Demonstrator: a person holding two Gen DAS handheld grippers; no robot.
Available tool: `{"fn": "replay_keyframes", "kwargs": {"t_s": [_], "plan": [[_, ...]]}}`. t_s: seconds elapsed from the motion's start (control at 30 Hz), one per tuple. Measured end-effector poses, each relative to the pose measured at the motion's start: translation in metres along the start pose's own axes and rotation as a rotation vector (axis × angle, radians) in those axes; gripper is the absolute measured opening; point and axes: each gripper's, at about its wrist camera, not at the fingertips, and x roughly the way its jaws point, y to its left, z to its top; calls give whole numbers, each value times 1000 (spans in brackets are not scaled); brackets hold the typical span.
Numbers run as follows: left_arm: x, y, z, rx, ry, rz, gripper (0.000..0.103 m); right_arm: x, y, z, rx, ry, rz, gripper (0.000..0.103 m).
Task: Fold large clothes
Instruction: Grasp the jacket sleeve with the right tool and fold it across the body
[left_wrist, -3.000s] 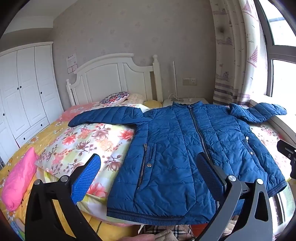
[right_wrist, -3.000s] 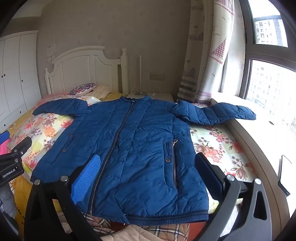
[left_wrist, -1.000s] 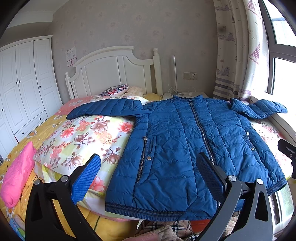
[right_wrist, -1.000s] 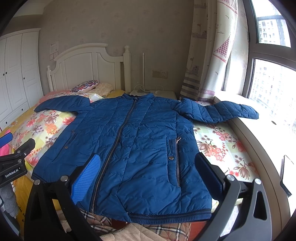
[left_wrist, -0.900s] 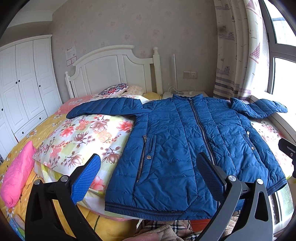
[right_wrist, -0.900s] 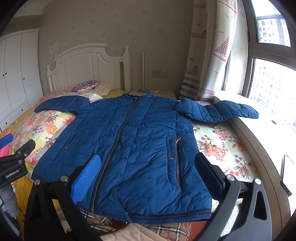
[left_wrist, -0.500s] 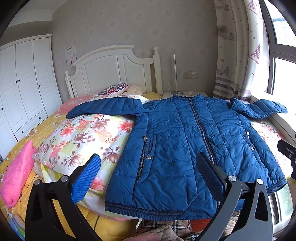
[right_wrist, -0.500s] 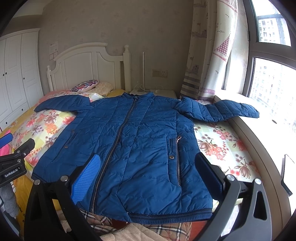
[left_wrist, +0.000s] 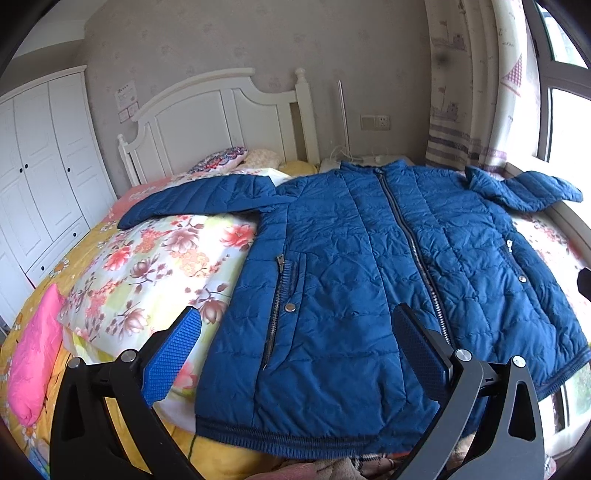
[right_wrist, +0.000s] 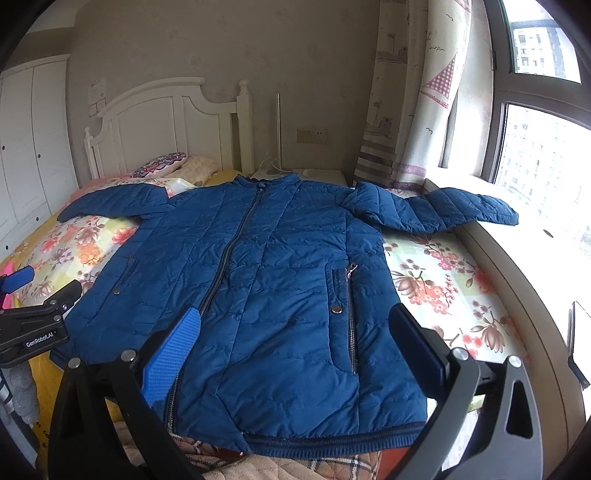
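I stand at the foot of a bed (left_wrist: 122, 280) with a floral quilt, white headboard ahead and a curtained window on my right. My left hand-held gripper (left_wrist: 295, 347) hangs above the hem with its blue-padded fingers spread wide and nothing between them; my right hand-held gripper (right_wrist: 293, 343) does the same, jaws wide apart and empty, near the hem on the window side.

The quilted dark blue zip-up jacket (left_wrist: 369, 266) lies face up and flat straight ahead of both, its long axis running away from me from hem to collar, zipper closed down the middle. Its left sleeve (left_wrist: 199, 199) reaches out sideways over the quilt, nearer my left gripper; its right sleeve (right_wrist: 439, 212) stretches toward the window ledge, nearer my right. I judge the sleeves come first, each folded inward by the gripper on its side.

The hem's middle sits behind my gripper fingers, the right cuff blurs into glare, and the jacket's back is hidden.
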Motion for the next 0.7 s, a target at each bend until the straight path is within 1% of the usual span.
{"fn": "replay_keyframes", "kwargs": {"t_s": [0.1, 0.17, 0.2, 0.27, 0.37, 0.43, 0.57, 0.63, 0.7], "plan": [[35, -5, 11, 10, 43, -17, 99, 25, -2, 4, -7, 23, -25, 101], [68, -12, 23, 31, 82, -35, 99, 46, -6, 11, -5, 39, -69, 101], [88, -17, 30, 45, 107, -37, 99, 57, -9, 15, -3, 52, -85, 101], [116, -27, 40, 60, 133, -26, 99, 79, -18, 22, 7, 88, -107, 101], [151, -40, 57, 74, 153, -39, 99, 113, -31, 34, 25, 130, -127, 101], [168, -45, 67, 81, 147, -53, 99, 135, -45, 42, 50, 162, -112, 101], [211, -45, 81, 52, 189, -67, 99, 183, -103, 56, 223, 207, -119, 100], [234, -46, 79, 54, 236, -68, 99, 203, -136, 58, 311, 221, -136, 97], [246, -41, 74, 30, 274, -116, 99, 217, -167, 60, 381, 218, -162, 90]]}}
